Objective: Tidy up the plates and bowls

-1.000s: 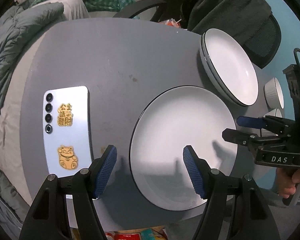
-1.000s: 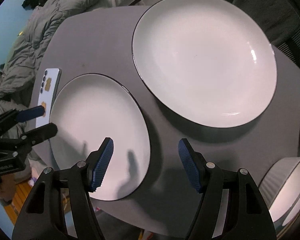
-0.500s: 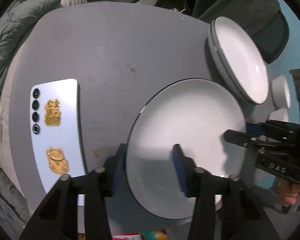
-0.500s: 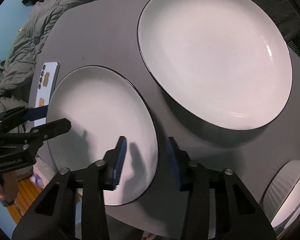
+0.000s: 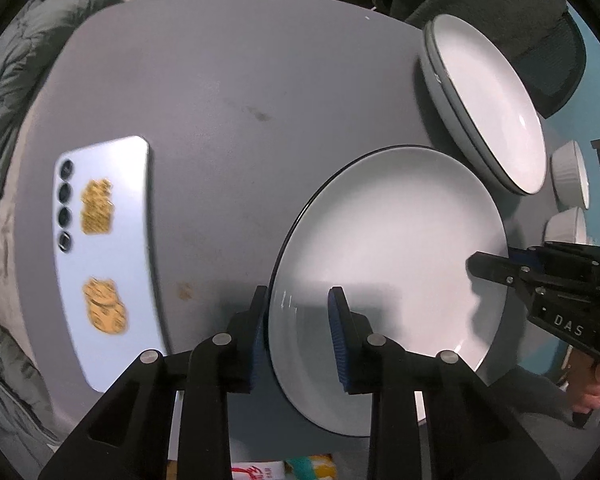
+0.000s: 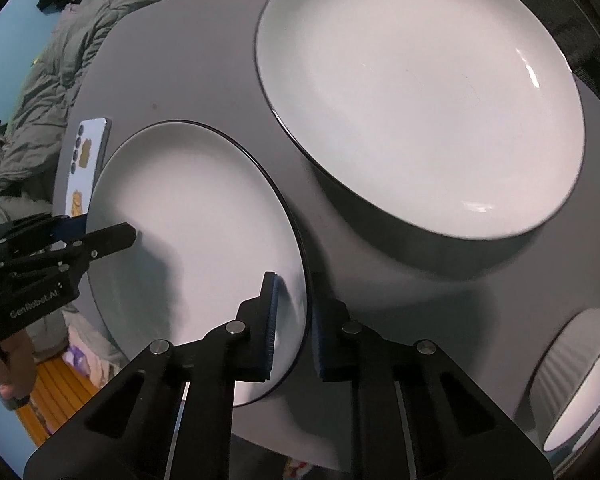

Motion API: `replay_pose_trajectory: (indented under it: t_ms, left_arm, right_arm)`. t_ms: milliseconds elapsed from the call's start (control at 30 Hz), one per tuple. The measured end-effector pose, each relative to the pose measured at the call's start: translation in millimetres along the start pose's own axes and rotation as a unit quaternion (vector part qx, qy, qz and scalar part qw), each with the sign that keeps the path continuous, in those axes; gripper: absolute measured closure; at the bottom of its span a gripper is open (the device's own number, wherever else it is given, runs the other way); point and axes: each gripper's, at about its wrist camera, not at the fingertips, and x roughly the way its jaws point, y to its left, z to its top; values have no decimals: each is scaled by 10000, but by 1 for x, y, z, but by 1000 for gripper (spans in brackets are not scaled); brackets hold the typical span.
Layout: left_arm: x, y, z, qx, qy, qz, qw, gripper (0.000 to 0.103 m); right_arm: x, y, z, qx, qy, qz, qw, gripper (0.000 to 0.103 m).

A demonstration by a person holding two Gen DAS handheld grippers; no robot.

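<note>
Plate (image 5: 388,248): it sits between your two grippers, near the table's front edge — each gripper takes one side of its rim.
Left gripper (image 5: 298,332): your jaws are narrowed onto the plate's left rim, one blue pad under the edge and one on the white face; whether they press firmly you cannot tell from here.
Right gripper (image 6: 294,326): your jaws are drawn in narrow over the plate's right rim, a pad on either side of the dark edge line.
Stack (image 5: 488,100): two plates, one nested in the other, near the table's far right edge, just beside the held plate but apart from it.
Bowls (image 5: 571,178): two white ribbed bowls at the table's right edge, beyond the stack; in the right wrist view one shows large at the lower right.
Materials: plates are round, shallow, glossy white with a thin dark rim; pads are ridged blue rubber on black plastic fingers.
Table (image 5: 228,72): grey, matte, rounded, with a few faint stains.
Phone (image 5: 104,256): one pale phone lying camera-side up near the table's left edge — four lenses in a row, two gold stickers.
</note>
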Motion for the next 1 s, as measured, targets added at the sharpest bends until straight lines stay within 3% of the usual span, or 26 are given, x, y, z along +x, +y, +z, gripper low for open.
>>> replay_pose_trajectory:
  t_ms: [333,733,1000]
  left_arm:
    - [12,-43,-20,178,203,-243,9993,75]
    - [22,-98,-18,566,274,-336,9975,75]
    - [31,-116,-12,650,316,-318,9969,75]
  right_arm:
    - [-13,-34,-27,251,12,9,9997,88]
    - [-30,-79,-48,609,-138,-136,9980,89]
    - [-30,-79,-54,818,-287,-128,9962,89]
